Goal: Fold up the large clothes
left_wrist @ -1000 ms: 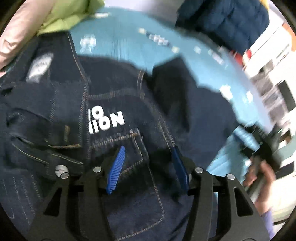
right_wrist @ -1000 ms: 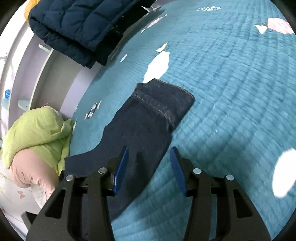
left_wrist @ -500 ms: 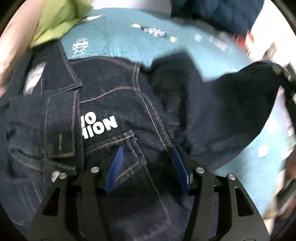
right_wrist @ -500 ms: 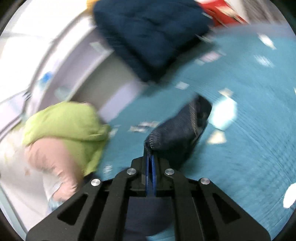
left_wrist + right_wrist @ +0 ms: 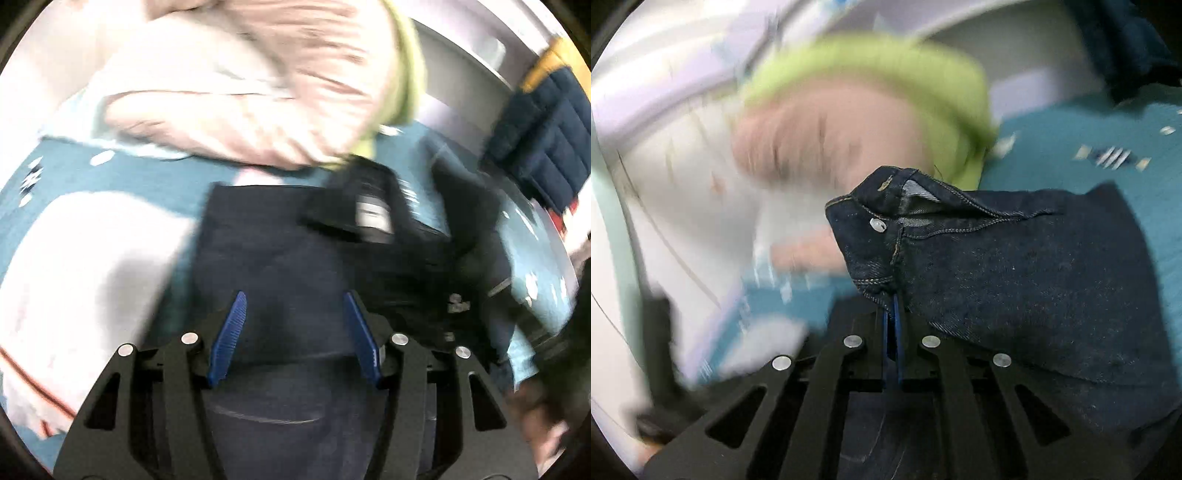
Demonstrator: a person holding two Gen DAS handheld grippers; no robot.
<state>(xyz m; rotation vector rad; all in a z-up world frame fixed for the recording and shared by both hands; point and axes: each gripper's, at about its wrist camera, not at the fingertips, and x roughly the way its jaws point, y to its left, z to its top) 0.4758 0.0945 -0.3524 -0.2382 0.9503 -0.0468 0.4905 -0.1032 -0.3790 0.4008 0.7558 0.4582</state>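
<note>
While the left hand-held gripper (image 5: 293,325) hangs wide open over the jeans (image 5: 280,258), the right hand-held gripper (image 5: 894,299) pinches their cuff, lifted above the bed (image 5: 1071,136).

- I read this as a home bedroom: a teal quilted bedspread (image 5: 1071,140) with white printed patches covers the wide soft surface I am working over.
- Heaped bedding lies at its edge: a pink pillow (image 5: 240,92) under a lime-green blanket (image 5: 886,70).
- A navy padded jacket (image 5: 543,133) lies at the far side.
- Behind these I see a pale wall or bed frame (image 5: 1015,44), too blurred to tell which.
</note>
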